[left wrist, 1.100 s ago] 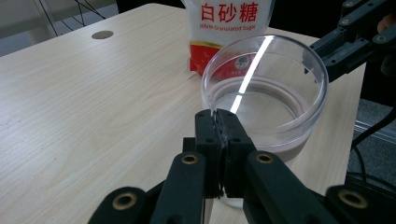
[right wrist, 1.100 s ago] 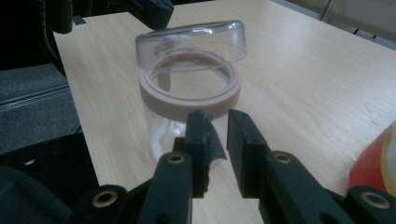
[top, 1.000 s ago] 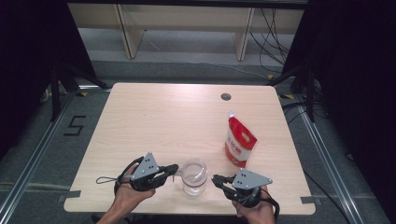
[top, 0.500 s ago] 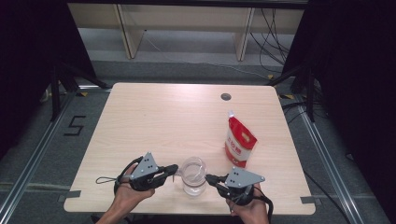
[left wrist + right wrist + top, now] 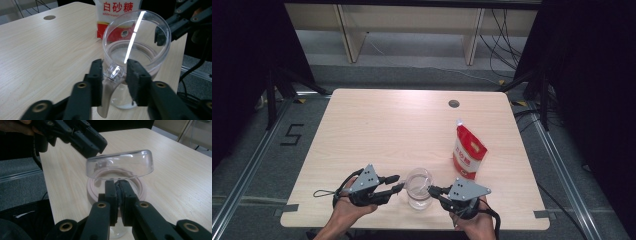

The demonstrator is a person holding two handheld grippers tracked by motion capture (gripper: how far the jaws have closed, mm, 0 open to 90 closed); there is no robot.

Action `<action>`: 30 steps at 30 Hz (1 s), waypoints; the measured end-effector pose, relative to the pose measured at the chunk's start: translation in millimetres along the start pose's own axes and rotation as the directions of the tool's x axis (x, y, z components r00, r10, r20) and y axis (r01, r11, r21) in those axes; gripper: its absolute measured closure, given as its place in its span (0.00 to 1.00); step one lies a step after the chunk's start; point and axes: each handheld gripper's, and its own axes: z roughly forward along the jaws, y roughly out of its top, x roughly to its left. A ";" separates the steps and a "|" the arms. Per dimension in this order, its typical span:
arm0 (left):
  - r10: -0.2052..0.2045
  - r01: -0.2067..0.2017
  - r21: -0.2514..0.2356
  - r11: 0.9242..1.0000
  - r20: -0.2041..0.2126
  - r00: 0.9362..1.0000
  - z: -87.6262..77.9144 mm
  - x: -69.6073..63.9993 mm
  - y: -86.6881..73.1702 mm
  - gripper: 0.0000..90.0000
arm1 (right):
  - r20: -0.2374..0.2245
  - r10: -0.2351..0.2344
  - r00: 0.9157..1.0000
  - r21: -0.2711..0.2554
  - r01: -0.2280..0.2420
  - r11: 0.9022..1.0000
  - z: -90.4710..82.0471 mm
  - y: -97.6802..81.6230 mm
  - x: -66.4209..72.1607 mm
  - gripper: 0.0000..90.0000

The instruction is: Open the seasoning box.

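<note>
While right fingers (image 5: 117, 195) pinch the mug's (image 5: 136, 50) rim: handle between left fingers (image 5: 113, 82), just spreading.

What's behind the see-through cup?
Behind the clear cup stands a red and white sugar bag on the wooden table. You see the bag's lower part through the cup's wall. The table just behind the cup stays hidden.

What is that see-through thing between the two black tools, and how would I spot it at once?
Look at the near edge of the wooden table, between the person's two hands. There stands a clear glass mug with a handle, flanked by the left gripper and the right gripper. Unlike the red-and-white sugar pouch standing behind it, it is transparent and round.
</note>
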 end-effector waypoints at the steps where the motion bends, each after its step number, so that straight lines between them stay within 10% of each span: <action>1: -0.002 0.002 0.001 1.000 -0.006 1.000 -1.3 -0.2 -0.9 0.61 | -0.004 0.004 1.000 0.004 -0.004 1.000 -0.3 0.4 0.6 0.96; 13: -0.016 0.017 0.077 0.997 -0.021 1.000 -2.0 -8.7 -28.4 0.20 | 0.000 -0.038 0.999 -0.013 0.038 0.999 3.1 11.6 3.8 0.96; 21: -0.020 0.018 0.090 0.996 0.020 1.000 -3.2 -7.7 -46.7 0.17 | -0.016 -0.065 0.998 -0.021 0.065 0.998 10.1 22.0 13.7 0.95; 30: -0.051 0.054 0.098 0.994 -0.031 0.998 -5.3 -5.7 -53.2 0.17 | -0.035 -0.079 0.996 -0.033 0.078 0.996 20.7 31.7 21.1 0.95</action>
